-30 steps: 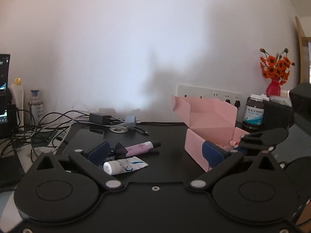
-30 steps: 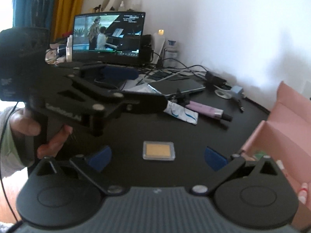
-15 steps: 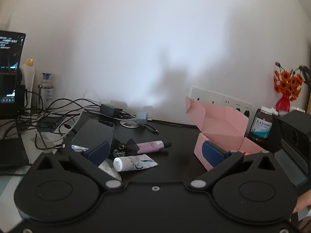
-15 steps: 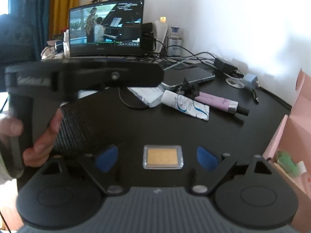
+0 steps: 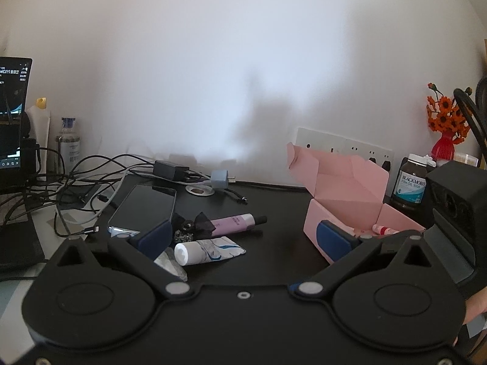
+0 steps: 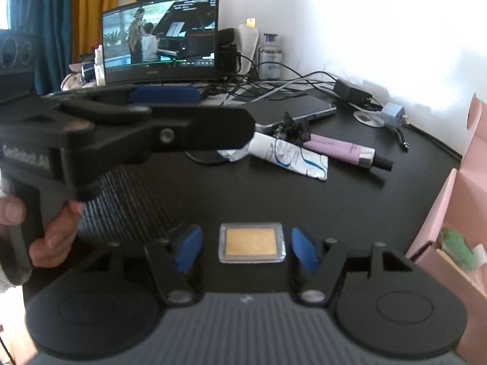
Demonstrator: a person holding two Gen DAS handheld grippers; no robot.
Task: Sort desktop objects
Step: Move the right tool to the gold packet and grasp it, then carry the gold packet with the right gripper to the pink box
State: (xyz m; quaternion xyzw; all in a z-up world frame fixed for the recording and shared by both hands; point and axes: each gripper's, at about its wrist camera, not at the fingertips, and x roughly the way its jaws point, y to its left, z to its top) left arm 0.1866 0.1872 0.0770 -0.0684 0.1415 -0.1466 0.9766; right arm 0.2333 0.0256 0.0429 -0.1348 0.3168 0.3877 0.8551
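The right gripper (image 6: 246,245) is tilted down over the black counter (image 6: 274,194) with its blue-padded fingers (image 6: 187,248) closing on either side of a small clear case with a gold insert (image 6: 252,242); the case lies flat on the counter between the pads, and a narrow gap shows on each side, so the pads are not yet pressing on it. The left gripper (image 5: 243,237) is held nearly level over the same counter, its fingers (image 5: 153,237) spread wide and released, with nothing between them. From the right wrist view the left gripper's black body crosses the left side of the picture, gripped by a hand (image 6: 45,228). Farther back on the counter lie a white tube with blue swirls (image 6: 289,156) and, just beside it, a lilac tube with a black cap (image 6: 344,150); a small black bow (image 6: 293,130) sits touching their upper ends. A dark phone (image 5: 144,206) lies flat just behind them, near a tangle of cables (image 5: 79,182) and a black power adapter (image 5: 170,168). At the right edge stands an open pink cardboard box (image 5: 350,194) with its lid tilted back; a few small items lie inside, among them something green (image 6: 456,243). Behind the box stand a dark supplement bottle (image 5: 411,182) and a red vase of orange flowers (image 5: 444,140). A monitor (image 6: 161,36) at the back left shows a video.
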